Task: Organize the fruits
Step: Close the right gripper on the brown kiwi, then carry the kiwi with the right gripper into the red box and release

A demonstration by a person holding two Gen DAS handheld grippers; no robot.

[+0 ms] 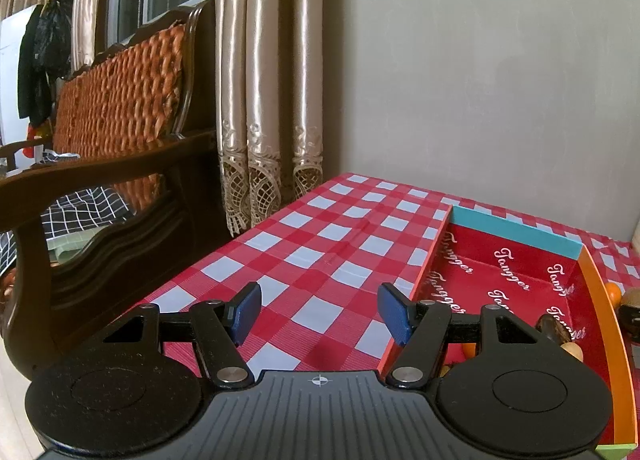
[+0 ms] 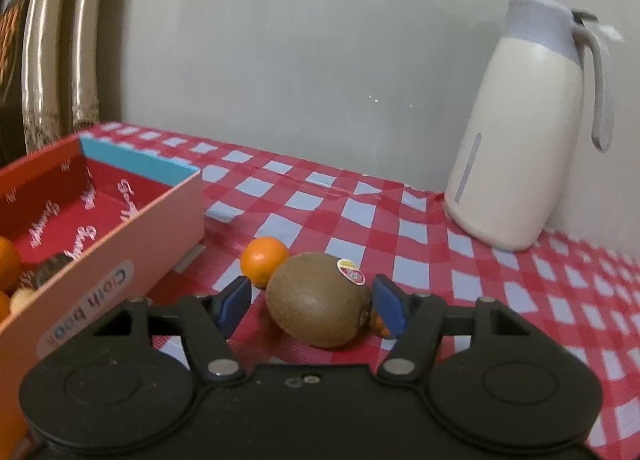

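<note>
Lettering "Tangger" repeats in white across the red box (image 1: 516,260), whose outer wall carries a "Cloth book" label. Brown fuzzy kiwi (image 2: 318,298) with a small sticker lies on the checked tablecloth (image 2: 440,244) between the right gripper's (image 2: 314,304) spread pads, neither clearly pressing it, an orange (image 2: 264,266) just behind. Left gripper (image 1: 320,312) hangs spread and empty over the cloth beside the box.

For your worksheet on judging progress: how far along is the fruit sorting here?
Done: some fruit already lies in the red box, including an orange. In hand: the right claw straddles a kiwi on the cloth, apparently not yet gripped. Left: that kiwi and the orange behind it. The left claw is open and empty.
</note>
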